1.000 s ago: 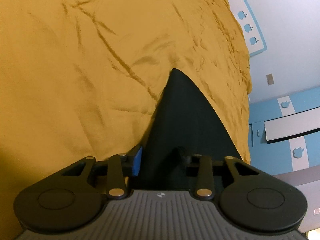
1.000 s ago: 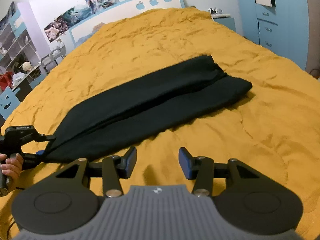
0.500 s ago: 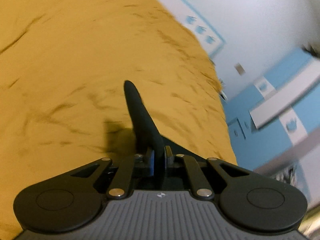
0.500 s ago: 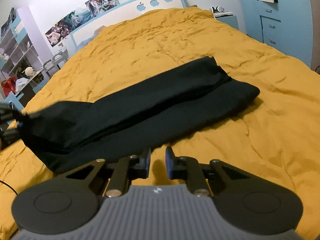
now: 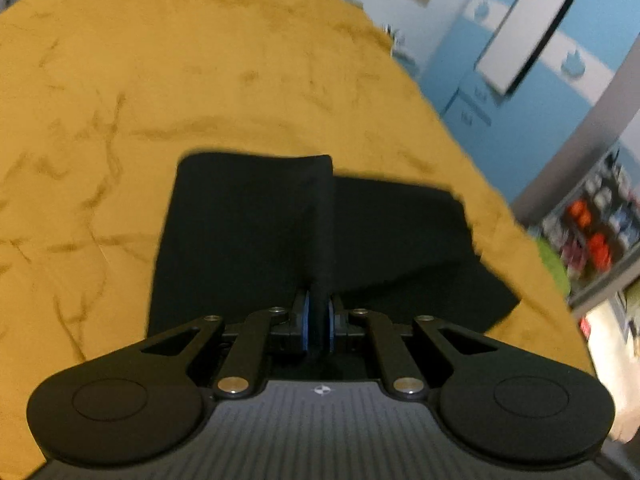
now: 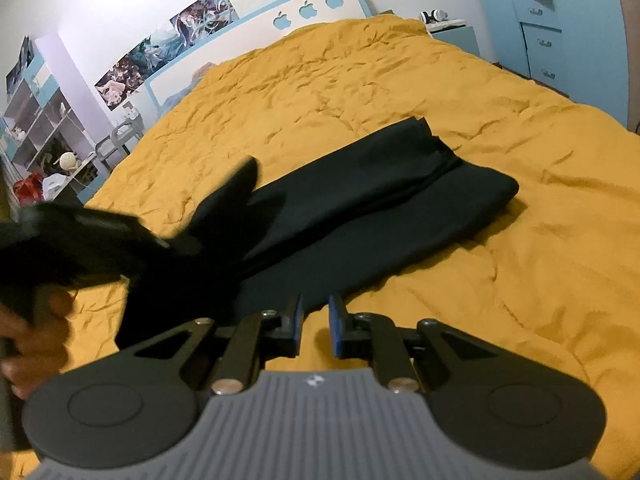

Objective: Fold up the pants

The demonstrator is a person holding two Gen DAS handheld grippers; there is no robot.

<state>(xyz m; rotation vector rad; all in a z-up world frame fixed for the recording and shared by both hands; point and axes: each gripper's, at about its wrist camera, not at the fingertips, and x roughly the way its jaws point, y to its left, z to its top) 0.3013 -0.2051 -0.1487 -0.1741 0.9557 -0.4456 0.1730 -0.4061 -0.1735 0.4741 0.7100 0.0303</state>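
Black pants [image 6: 372, 204] lie lengthwise across a mustard-yellow bed cover [image 6: 360, 76]. My left gripper [image 5: 318, 320] is shut on the leg end of the pants [image 5: 280, 224] and holds it lifted above the bed. In the right wrist view the left gripper [image 6: 80, 236] is a blurred dark shape at the left with the raised cloth. My right gripper [image 6: 316, 326] hovers just above the bed at the near edge of the pants. Its jaws stand nearly closed with a narrow gap and hold nothing.
A white and blue headboard [image 6: 256, 36] stands at the far end of the bed. Blue drawers [image 6: 540, 28] and a nightstand [image 6: 452, 32] stand at the right. Shelves with clutter [image 6: 44, 132] stand at the left.
My left gripper has lifted the leg end and swung it toward the waist end. My right gripper has narrowed from wide open to nearly closed.
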